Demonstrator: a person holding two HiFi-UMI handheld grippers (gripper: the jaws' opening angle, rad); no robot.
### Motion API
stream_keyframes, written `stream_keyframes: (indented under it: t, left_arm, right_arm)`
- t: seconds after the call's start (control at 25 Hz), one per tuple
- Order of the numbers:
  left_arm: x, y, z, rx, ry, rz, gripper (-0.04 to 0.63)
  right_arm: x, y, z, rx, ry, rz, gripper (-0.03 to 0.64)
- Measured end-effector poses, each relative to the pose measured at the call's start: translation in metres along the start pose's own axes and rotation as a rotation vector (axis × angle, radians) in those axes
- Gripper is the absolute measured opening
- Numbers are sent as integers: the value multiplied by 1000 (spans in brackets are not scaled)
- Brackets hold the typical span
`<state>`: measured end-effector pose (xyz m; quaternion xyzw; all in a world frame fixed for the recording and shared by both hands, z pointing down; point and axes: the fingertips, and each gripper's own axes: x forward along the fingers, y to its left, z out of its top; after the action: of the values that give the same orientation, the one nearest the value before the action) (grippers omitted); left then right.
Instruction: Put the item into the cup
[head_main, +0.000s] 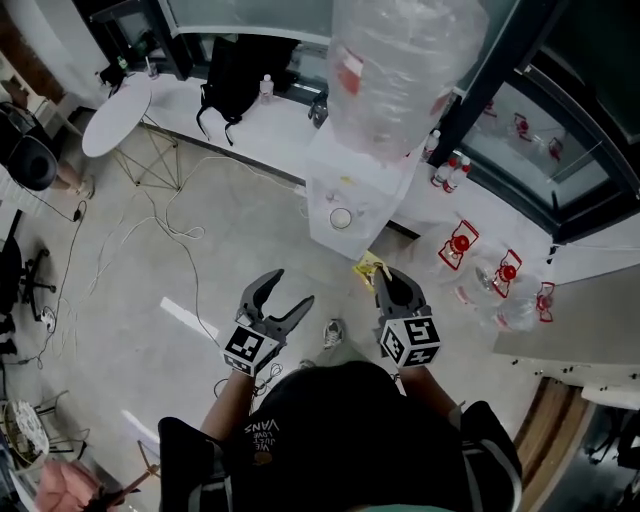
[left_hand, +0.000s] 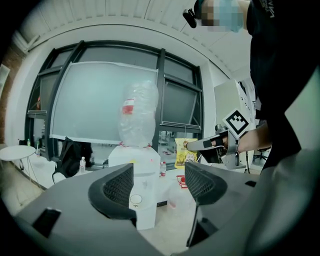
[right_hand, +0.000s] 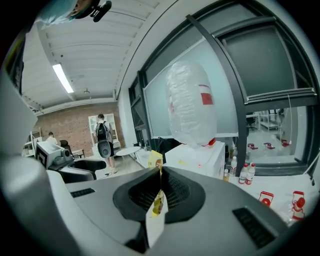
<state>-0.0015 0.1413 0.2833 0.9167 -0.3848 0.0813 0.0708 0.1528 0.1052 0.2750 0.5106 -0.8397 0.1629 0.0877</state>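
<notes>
A small white cup stands on the front ledge of a white water dispenser that carries a big clear bottle. My right gripper is shut on a thin yellow packet, held edge-up between its pads, short of the dispenser. My left gripper hangs open with nothing between its jaws, to the left of the right one. In the left gripper view the cup shows between the open jaws of the left gripper, and the packet appears farther right.
Loose cables trail over the grey floor to the left. A round white table and a black backpack sit at the back. Small bottles and red-and-white items lie right of the dispenser. A person stands far off.
</notes>
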Motion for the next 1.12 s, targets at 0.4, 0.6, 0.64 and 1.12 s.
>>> stream_keyframes:
  t: [0.4, 0.6, 0.64, 1.12]
  left_arm:
    - [71, 36, -32, 20, 80, -4, 328]
    - [95, 58, -50, 30, 107, -52, 328]
    - [99, 64, -54, 33, 110, -59, 328]
    - [145, 154, -113, 31, 166, -225, 328]
  right_arm:
    - [57, -41, -5, -29, 36, 30, 44]
    - [81, -49, -8, -21, 39, -21, 44]
    - [86, -49, -9, -20, 39, -36, 44]
    - [180, -39, -36, -16, 36, -237, 44]
